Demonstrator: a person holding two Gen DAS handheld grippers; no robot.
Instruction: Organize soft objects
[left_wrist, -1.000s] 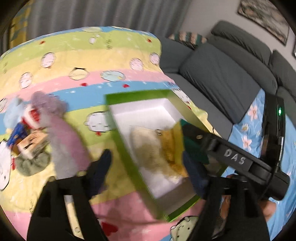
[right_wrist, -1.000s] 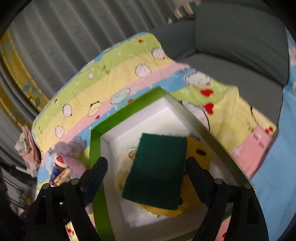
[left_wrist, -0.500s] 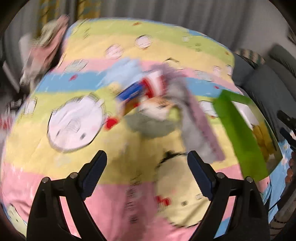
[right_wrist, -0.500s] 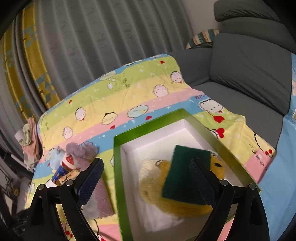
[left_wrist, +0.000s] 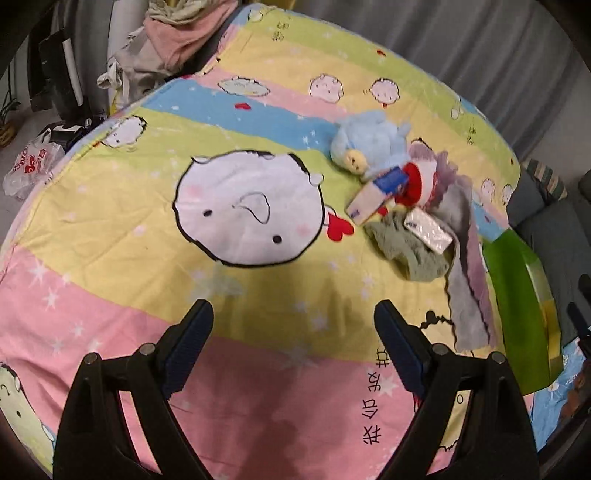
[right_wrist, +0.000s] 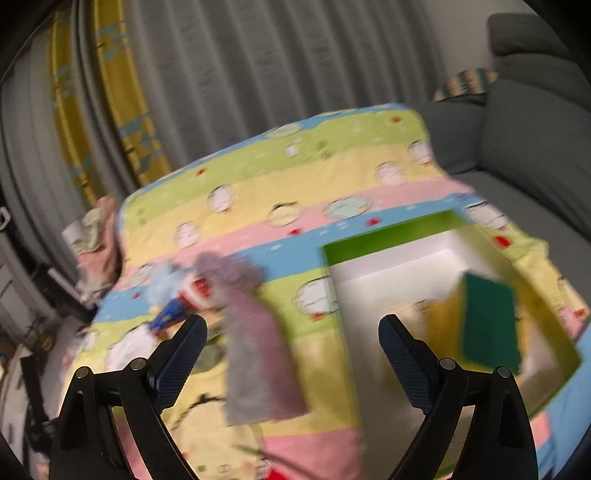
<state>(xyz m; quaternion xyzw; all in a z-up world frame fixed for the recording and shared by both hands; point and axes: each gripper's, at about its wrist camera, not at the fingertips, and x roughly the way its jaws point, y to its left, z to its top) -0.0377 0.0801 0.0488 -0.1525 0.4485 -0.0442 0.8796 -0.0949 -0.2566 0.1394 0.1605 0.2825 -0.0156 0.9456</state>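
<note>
The left gripper (left_wrist: 293, 343) hangs over a striped cartoon-print bedsheet (left_wrist: 122, 280) in pink, yellow, green and blue, its jaws spread wide with nothing between them. Below its right finger, a line of dark Chinese characters (left_wrist: 376, 398) is printed on the pink stripe; too distorted to read. A large white round cartoon face (left_wrist: 247, 210) lies ahead.

The soft things sit in a heap toward the right: a pale blue plush toy (left_wrist: 369, 142), a red-and-white plush (left_wrist: 417, 181), a small carton with a blue end (left_wrist: 376, 195) lying across them, a white wrapped packet (left_wrist: 428, 230) on a crumpled olive-green cloth (left_wrist: 410, 254), and a long grey-lilac fuzzy cloth (left_wrist: 465, 273) trailing toward the bright green cardboard box (left_wrist: 517, 306). The print on the carton and packet is illegible.

The right gripper (right_wrist: 291, 350) is likewise wide open and empty. Through blur, the white-lined box holds a dark green scouring pad (right_wrist: 489, 325) leaning on something yellow and fluffy (right_wrist: 441, 325).
</note>
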